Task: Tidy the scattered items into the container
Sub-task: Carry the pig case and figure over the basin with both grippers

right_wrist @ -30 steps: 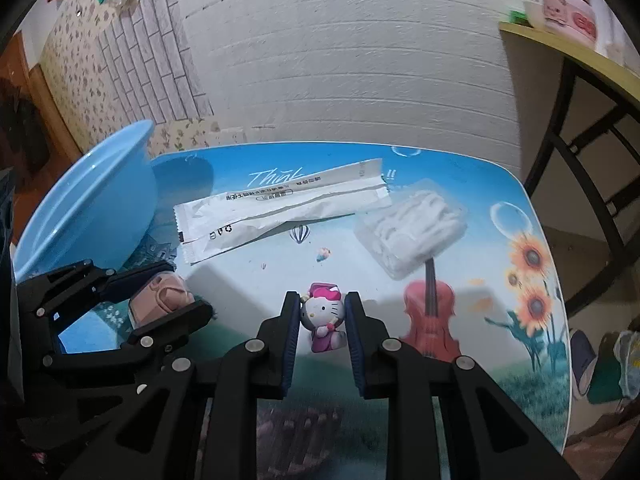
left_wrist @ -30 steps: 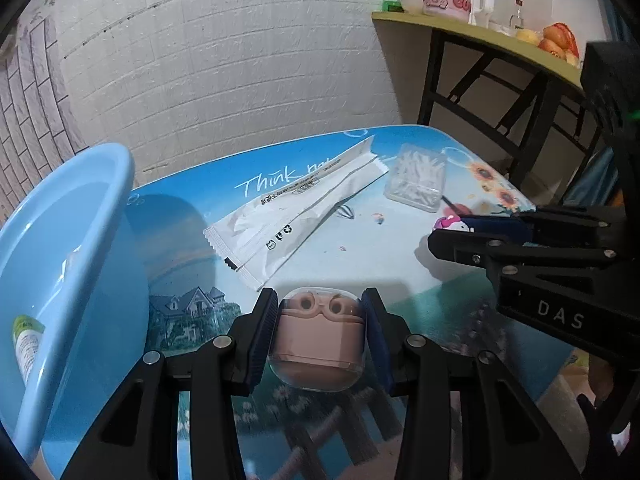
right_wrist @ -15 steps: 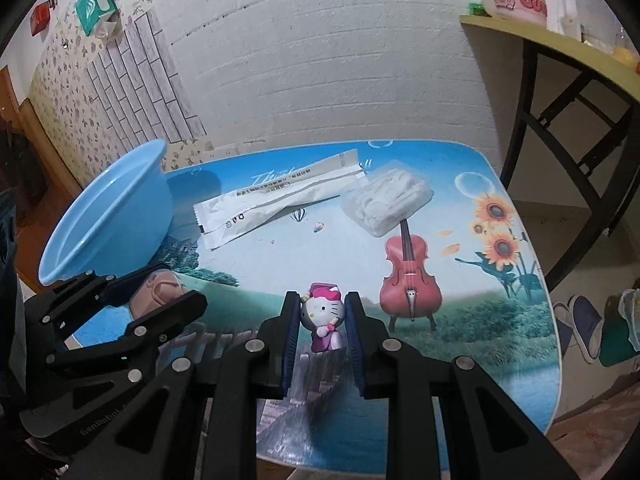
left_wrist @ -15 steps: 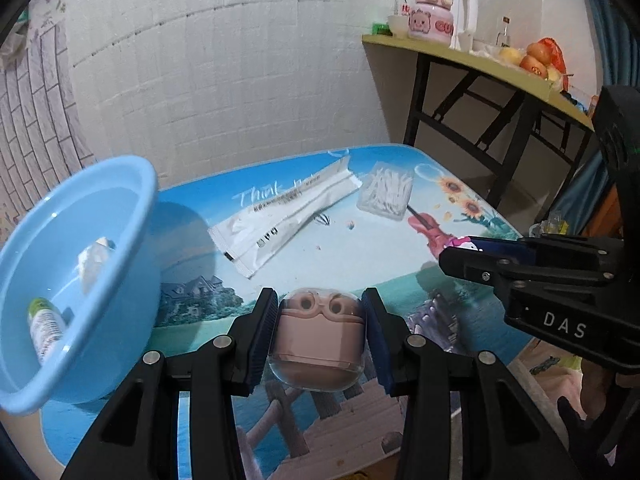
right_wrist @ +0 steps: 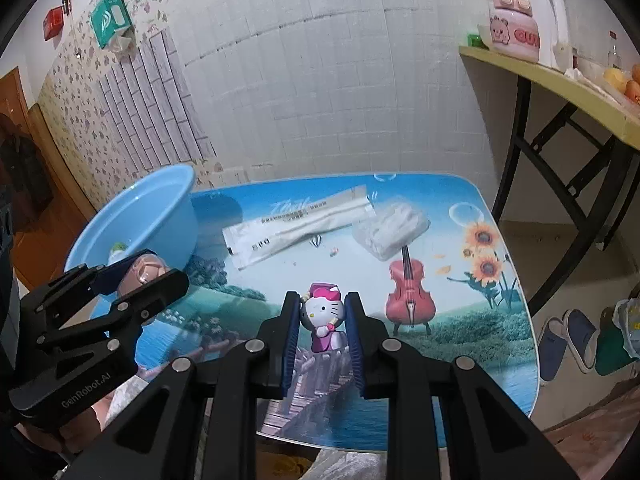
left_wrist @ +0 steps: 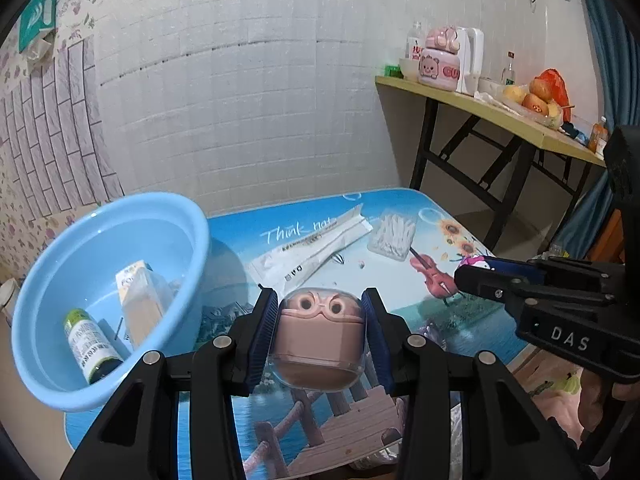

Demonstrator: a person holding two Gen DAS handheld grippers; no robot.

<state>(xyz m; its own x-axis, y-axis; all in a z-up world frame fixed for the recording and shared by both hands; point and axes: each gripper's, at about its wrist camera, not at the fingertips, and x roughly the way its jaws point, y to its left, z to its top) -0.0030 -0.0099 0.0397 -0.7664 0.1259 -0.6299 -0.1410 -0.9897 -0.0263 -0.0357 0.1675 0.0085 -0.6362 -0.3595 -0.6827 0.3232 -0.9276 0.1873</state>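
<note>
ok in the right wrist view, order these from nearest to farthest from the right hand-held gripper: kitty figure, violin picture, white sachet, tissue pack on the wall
1. kitty figure, between the right hand-held gripper pads
2. violin picture, printed on the table, to the right
3. white sachet, far side of the table
4. tissue pack, up on the wall, upper left

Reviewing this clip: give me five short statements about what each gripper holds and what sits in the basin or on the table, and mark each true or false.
1. The left gripper is shut on a pink earbud case. True.
2. The right gripper is open and holds nothing. False: it is shut on a Hello Kitty figurine.
3. The blue basin already contains a small bottle and a carton. True.
4. The long white packet lies inside the basin. False: it lies on the table.
5. The clear box of cotton swabs rests on the table beside the packet. True.
</note>
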